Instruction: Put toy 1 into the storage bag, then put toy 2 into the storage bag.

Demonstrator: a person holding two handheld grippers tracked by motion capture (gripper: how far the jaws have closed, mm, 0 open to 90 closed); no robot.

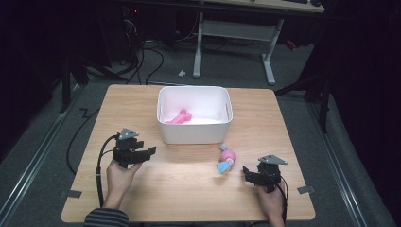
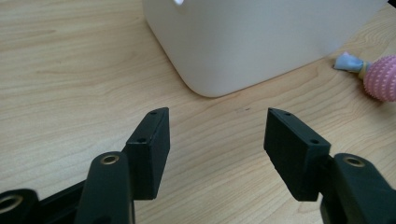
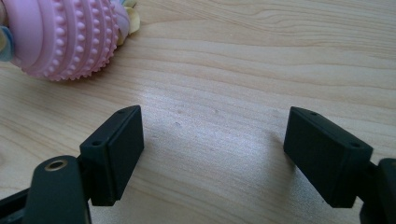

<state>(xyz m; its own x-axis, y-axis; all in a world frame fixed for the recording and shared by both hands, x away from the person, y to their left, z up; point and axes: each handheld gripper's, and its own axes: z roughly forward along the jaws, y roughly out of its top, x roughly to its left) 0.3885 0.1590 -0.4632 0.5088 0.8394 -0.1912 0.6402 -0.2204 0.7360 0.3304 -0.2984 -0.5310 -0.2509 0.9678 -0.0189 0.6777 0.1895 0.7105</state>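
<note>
The white bin stands on the table, ahead of both tongs and between them, nearer the left tongs. It is a rectangular, open-topped container with rounded corners and a slot handle in its right wall. One item lies inside, on the bin floor: a pink bone-shaped toy, toward the wall facing the person.

In the left gripper view, a rounded lower corner of the white bin sits just beyond the tong tips. The left tongs are released: the jaws stand apart with bare table between them.

The pink and blue toy lies on the table outside the bin, near its front right corner and just ahead-left of the right tongs. It has a pink knobbed ball section and a pale blue end. In the left gripper view the toy lies far to the right, beside the bin wall. In the right gripper view its knobbed pink body lies beyond the left jaw, apart from it.

The right tongs are released, jaws wide, gripping nothing.
</note>
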